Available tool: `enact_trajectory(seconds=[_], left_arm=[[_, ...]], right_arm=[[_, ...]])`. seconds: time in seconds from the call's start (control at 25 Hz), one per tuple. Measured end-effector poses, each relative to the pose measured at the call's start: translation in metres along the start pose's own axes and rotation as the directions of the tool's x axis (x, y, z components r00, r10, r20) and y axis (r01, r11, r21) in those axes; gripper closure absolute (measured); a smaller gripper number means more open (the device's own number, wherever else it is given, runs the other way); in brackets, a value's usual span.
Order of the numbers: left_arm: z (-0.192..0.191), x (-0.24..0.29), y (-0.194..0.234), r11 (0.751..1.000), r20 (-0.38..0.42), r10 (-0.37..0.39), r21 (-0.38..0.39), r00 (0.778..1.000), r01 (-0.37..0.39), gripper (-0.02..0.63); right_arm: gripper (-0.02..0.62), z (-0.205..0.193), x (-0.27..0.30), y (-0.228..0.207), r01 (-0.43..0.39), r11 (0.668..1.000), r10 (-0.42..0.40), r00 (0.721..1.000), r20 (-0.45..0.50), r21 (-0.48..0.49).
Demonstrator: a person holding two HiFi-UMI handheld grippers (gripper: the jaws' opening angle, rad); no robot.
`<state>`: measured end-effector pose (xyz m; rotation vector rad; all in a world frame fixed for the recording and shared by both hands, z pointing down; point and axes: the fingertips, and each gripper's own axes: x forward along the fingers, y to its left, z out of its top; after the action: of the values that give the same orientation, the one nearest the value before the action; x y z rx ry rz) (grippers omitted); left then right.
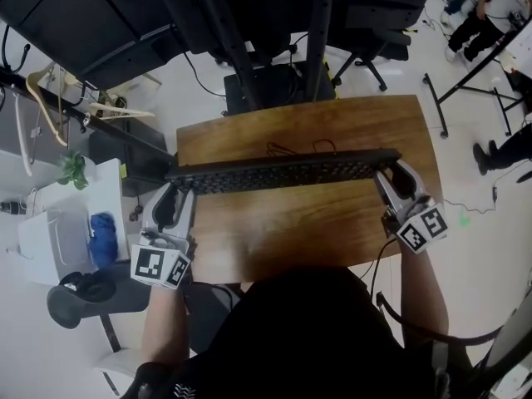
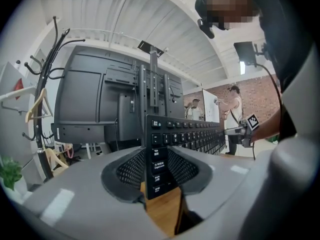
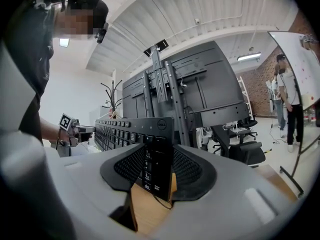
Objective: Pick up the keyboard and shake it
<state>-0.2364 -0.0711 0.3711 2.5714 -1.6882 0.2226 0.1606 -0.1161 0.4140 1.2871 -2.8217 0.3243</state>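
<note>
While my left gripper [image 1: 178,189] and right gripper [image 1: 389,178] fingers [image 2: 127,171] are pinching the keyboard [image 1: 283,173] ends, I am trying to be squeezing evenly and shaking gently above the surface [image 1: 291,235].

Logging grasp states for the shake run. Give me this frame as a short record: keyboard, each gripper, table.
keyboard: black, tipped up on its long edge over the table
left gripper: jaws shut on the keyboard's left end
right gripper: jaws shut on the keyboard's right end
table: wooden, a thin cable lying behind the keyboard
keyboard clear of table: cannot tell
</note>
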Motion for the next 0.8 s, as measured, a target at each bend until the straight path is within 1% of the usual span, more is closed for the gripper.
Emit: enact_trajectory(seconds=[0.4,0.64,0.8], left_arm=[[-0.053,0.006,0.001,0.997,-0.101,-0.02,-0.077,0.995,0.012,0.476],[-0.083,0.001,0.007,0.995,-0.167,-0.021,-0.1,0.986,0.004,0.476],[-0.109,-0.002,0.008,0.991,-0.217,-0.03,-0.136,0.976,0.0,0.474]], right_arm=[[0.423,-0.048,0.003,-0.004,0.01,0.999,-0.005,0.995,-0.104,0.043],[0.423,-0.086,0.01,0.001,0.019,0.995,-0.002,0.985,-0.172,0.099],[0.423,-0.107,0.011,0.004,0.024,0.992,0.004,0.976,-0.216,0.123]])
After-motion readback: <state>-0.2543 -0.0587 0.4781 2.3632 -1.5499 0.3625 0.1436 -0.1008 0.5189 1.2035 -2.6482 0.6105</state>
